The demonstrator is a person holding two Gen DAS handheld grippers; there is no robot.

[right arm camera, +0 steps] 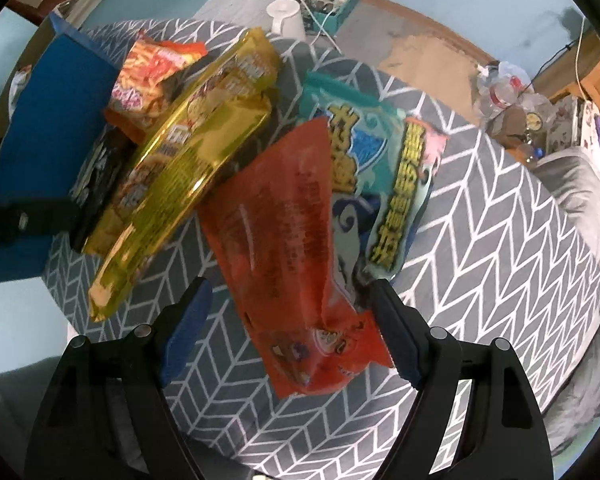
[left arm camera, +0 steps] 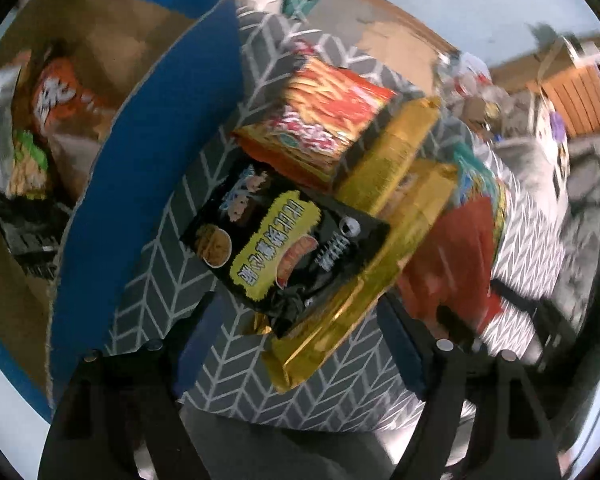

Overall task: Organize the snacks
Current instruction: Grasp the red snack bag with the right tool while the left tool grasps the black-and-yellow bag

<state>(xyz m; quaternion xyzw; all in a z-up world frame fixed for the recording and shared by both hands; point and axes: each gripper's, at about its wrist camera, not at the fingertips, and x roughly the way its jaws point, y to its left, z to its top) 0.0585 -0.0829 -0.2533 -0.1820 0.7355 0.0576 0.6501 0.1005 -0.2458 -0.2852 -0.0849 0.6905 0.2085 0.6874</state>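
Several snack bags lie in a pile on a grey chevron-patterned surface point(right arm camera: 480, 216). In the left wrist view a black and yellow bag point(left arm camera: 284, 240) lies on a gold bag point(left arm camera: 380, 220), beside an orange-red chip bag point(left arm camera: 328, 112). My left gripper point(left arm camera: 300, 332) is open, its jaws either side of the black bag's near end. In the right wrist view an orange-red bag point(right arm camera: 288, 224) lies partly over a teal bag point(right arm camera: 376, 176), with the gold bag point(right arm camera: 188, 140) to the left. My right gripper point(right arm camera: 288, 316) is open around the orange-red bag's near end.
A blue cardboard box point(left arm camera: 152, 152) stands at the left, with several snack bags point(left arm camera: 56, 96) inside it. The box also shows in the right wrist view point(right arm camera: 56, 92). A white cup point(right arm camera: 286, 16) stands at the far edge. Bottles and clutter point(right arm camera: 508, 92) sit on the floor at right.
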